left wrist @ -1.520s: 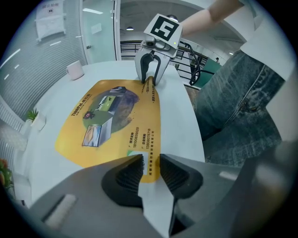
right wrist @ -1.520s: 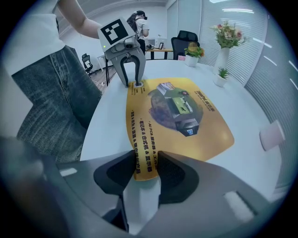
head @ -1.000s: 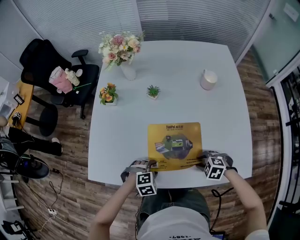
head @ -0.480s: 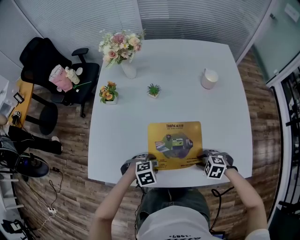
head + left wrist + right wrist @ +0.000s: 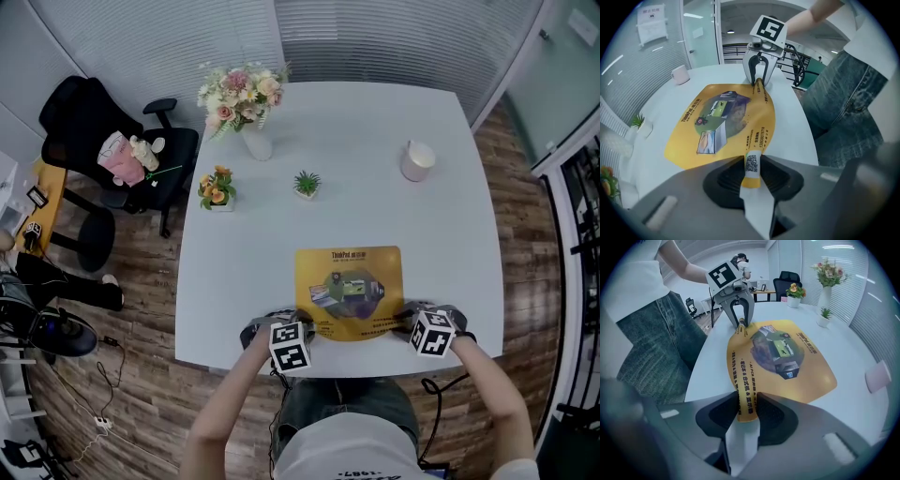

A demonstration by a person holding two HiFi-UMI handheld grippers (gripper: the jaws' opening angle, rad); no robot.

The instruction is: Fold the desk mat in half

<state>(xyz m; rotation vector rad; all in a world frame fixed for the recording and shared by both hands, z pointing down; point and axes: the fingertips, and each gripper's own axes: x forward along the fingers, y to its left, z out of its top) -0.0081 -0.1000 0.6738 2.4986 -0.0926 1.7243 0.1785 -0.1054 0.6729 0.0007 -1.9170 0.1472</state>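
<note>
- One desk mat (image 5: 350,291): yellow, printed picture at centre, lying mid-way along the near edge of the table (image 5: 375,202).
- Two grippers: left gripper (image 5: 304,327) clamped on the mat's near-left corner, right gripper (image 5: 406,320) clamped on its near-right corner.
- Mat's near edge lifted, far part flat.
- One cup (image 5: 417,159), far right.
- Three plants, far left: flower vase (image 5: 242,103), orange flower pot (image 5: 217,187), small green plant (image 5: 307,182).

From the head view we lose both near corners of the desk mat (image 5: 350,291) beneath the left tongs (image 5: 298,325) and the right tongs (image 5: 408,319), and its small print is too fine for us to read there. In the left gripper view the pinched corner vanishes between the pads (image 5: 726,180), so we cannot tell how deep it sits. The cup (image 5: 877,375) blurs near the right gripper view's edge. The person's torso (image 5: 342,455) is cut off by the head view's lower edge. The pink bundle (image 5: 120,157) on the chair (image 5: 89,117) is too small to name.
</note>
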